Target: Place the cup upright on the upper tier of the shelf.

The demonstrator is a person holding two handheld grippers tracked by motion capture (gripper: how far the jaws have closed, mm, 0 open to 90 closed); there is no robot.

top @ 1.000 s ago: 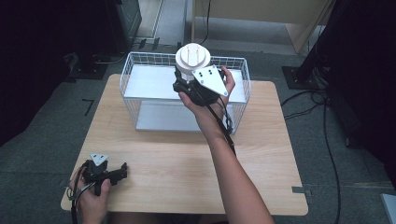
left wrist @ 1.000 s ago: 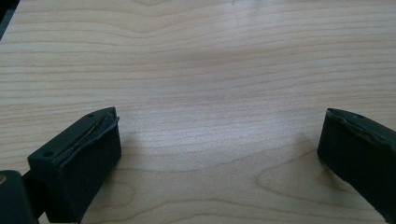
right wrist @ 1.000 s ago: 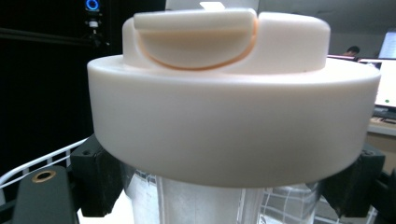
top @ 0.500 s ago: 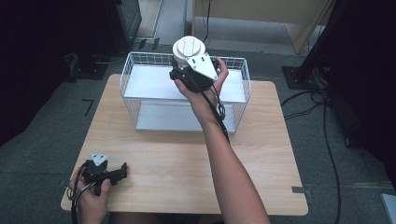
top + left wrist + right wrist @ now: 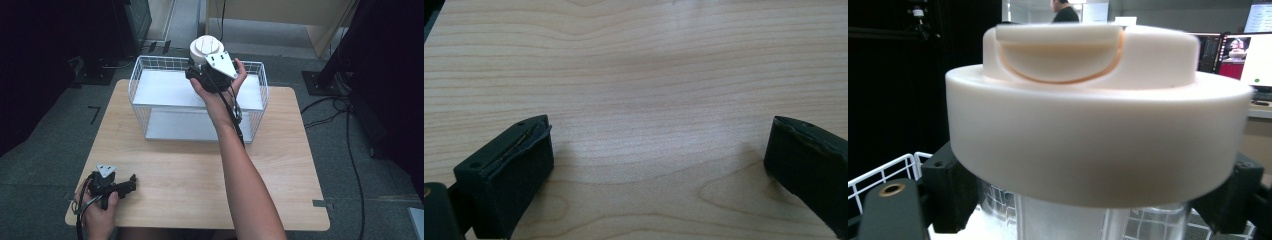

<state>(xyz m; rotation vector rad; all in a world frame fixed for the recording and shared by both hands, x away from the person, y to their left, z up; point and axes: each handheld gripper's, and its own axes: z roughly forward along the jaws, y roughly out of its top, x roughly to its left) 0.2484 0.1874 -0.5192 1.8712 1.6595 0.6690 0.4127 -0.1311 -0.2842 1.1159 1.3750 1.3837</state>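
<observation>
The clear cylindrical jar with a wide cream-white plastic lid (image 5: 1098,125) sat between the fingers (image 5: 955,192) of the right gripper (image 5: 202,75), which clamped its clear body just below the lid rim, one finger on each side. The lid top carried a raised block with a curved recess. In the high view the jar was held upright above the rear wall of the white wire basket (image 5: 150,70), which stood on the far half of the light wooden bench (image 5: 200,170). The right hand (image 5: 220,90) gripped the tool from behind. The left gripper (image 5: 117,187) rested on the near left corner of the bench, its fingers (image 5: 506,170) spread wide with bare wood between them.
</observation>
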